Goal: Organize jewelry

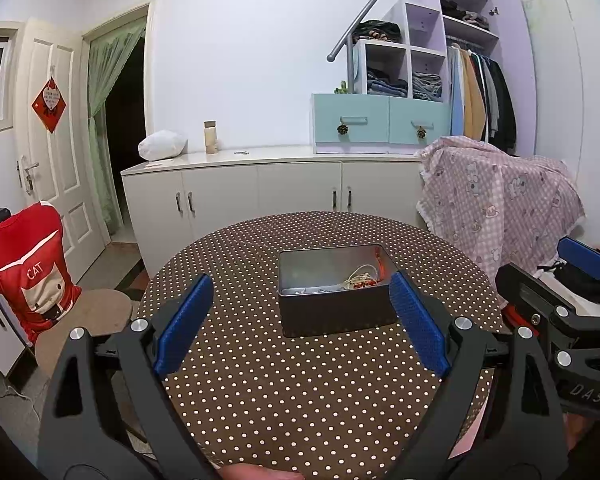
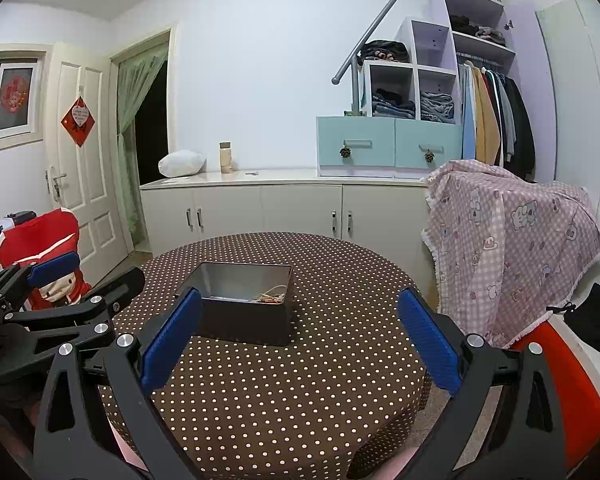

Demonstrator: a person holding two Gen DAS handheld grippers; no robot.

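Note:
A dark metal tin (image 1: 337, 312) (image 2: 244, 318) without a lid stands in the middle of the round table (image 1: 300, 400) (image 2: 340, 380) with a brown polka-dot cloth. Tangled jewelry (image 1: 362, 280) (image 2: 271, 297), pale cord with red and orange bits, lies in the tin's right end. My left gripper (image 1: 302, 308) hovers open just short of the tin, its blue pads (image 1: 184, 326) wide apart. My right gripper (image 2: 300, 338) is open too, held back to the right of the tin with nothing between its fingers. Each gripper shows at the edge of the other's view.
A chair (image 1: 28, 276) with a red "CAT" cover and a round stool seat stand left of the table. A pink checked cloth (image 2: 508, 248) drapes over something at the right. Behind the table runs a white cabinet (image 1: 260, 188) with a jar and a white bag.

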